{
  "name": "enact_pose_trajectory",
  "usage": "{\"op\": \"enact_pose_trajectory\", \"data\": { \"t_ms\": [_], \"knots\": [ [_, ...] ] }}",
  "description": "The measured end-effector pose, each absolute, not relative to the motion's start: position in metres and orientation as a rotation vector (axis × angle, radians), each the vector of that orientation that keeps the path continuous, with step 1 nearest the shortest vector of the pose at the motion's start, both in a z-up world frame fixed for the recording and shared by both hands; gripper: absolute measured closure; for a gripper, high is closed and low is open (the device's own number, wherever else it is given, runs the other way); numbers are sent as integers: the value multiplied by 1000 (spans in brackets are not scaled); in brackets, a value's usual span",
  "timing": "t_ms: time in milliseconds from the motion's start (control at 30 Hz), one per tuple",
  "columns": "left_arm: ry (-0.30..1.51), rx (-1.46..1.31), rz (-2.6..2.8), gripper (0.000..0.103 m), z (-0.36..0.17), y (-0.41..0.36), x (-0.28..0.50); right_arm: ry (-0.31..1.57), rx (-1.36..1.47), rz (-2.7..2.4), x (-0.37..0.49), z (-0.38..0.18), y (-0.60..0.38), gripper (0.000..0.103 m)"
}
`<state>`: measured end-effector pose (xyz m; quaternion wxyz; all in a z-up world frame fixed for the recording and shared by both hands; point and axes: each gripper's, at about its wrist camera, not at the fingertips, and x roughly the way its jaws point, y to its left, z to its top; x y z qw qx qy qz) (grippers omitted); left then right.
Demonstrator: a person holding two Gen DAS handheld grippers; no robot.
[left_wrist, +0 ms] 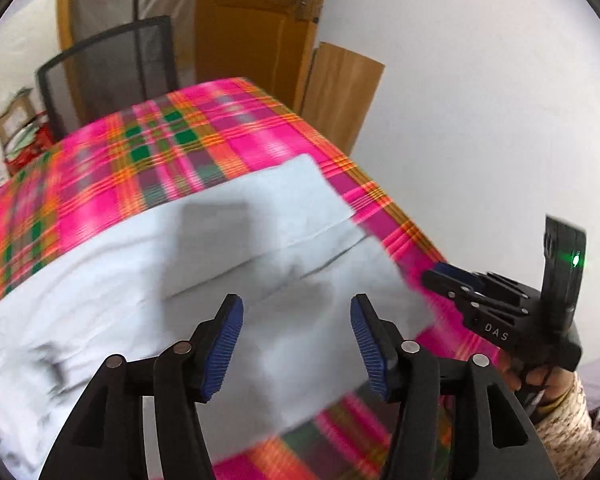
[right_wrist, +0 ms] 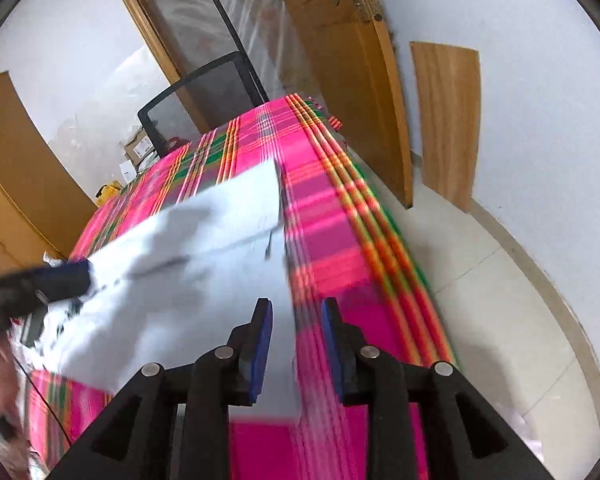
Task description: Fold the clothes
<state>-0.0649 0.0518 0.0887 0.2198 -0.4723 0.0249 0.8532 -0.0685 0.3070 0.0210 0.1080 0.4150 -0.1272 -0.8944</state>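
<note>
The pale white cloth garment (left_wrist: 236, 240) lies on the pink plaid tablecloth (left_wrist: 148, 136), one fold laid over. Both the left gripper (left_wrist: 296, 344) and right gripper (right_wrist: 296, 344) hang released, empty. More folds likely remain.

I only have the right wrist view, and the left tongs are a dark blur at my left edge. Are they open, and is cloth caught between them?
Observer: Open. The left tongs have nothing between the pads; the white garment lies below them.
Operator: How does the garment look on that side?
Observer: Its left part is rumpled, not flat.
Operator: Anything on my own tool I can't see?
Observer: A green light glows on the body behind the right tongs.
</note>
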Motion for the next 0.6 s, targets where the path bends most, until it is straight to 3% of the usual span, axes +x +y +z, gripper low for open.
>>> {"op": "enact_pose_trajectory", "data": {
  "t_ms": [333,600],
  "knots": [
    [129,-1387,2606,35,133,-76,-15,-504,1146,-2664,-24,21,303,67],
    [13,-1434,2490,31,111,-62,-51,-530,1202,-2686,-36,6,297,66]
  ]
}}
